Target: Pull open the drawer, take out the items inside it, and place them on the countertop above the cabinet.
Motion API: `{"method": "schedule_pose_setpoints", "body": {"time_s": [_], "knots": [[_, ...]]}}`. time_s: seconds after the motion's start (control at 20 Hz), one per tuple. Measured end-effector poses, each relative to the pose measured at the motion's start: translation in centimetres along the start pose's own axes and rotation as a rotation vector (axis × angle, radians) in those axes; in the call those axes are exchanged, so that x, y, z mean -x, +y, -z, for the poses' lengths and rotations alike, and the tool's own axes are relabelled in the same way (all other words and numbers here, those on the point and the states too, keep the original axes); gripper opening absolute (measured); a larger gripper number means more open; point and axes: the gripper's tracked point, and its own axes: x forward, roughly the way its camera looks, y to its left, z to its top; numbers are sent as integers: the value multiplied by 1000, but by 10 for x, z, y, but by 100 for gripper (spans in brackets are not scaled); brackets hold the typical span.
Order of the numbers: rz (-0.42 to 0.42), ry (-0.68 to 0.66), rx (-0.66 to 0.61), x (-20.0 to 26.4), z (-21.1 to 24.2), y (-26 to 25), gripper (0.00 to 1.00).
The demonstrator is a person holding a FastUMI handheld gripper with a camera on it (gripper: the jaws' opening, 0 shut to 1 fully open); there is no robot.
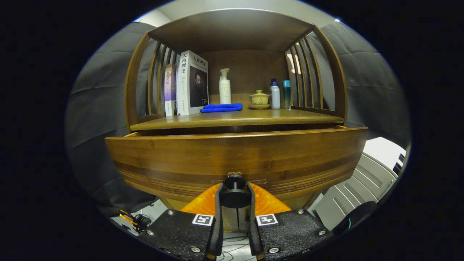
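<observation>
A wooden cabinet's drawer [235,156] stands pulled out toward me, its wide front filling the space just ahead of the fingers. My gripper [235,190] is shut on the drawer's dark round knob [235,197], one finger pressing each side of it. The drawer's inside is hidden behind its front panel. Above it lies the countertop [235,117], a wooden shelf with slatted sides.
On the countertop stand two books [188,85] at the left, a folded blue cloth [222,107], a white pump bottle [224,88], a yellow lidded cup on a saucer [259,98], and two small bottles [280,94]. A white slatted object [366,181] lies low to the right.
</observation>
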Motion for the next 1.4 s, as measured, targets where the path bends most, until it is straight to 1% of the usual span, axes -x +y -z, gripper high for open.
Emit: {"method": "schedule_pose_setpoints", "body": {"time_s": [0.2, 0.45, 0.85, 1.0, 1.1, 1.2, 1.3, 1.4], "knots": [[10, 8, 44, 24, 5, -1, 29], [-1, 25, 20, 52, 13, -1, 29], [0, 65, 33, 102, 38, -3, 28], [-22, 68, 42, 115, 45, 3, 29], [-34, 60, 46, 117, 45, 4, 35], [-69, 59, 30, 120, 46, 8, 41], [-91, 12, 19, 124, 30, 8, 47], [-110, -31, 2, 130, 8, 11, 80]]}}
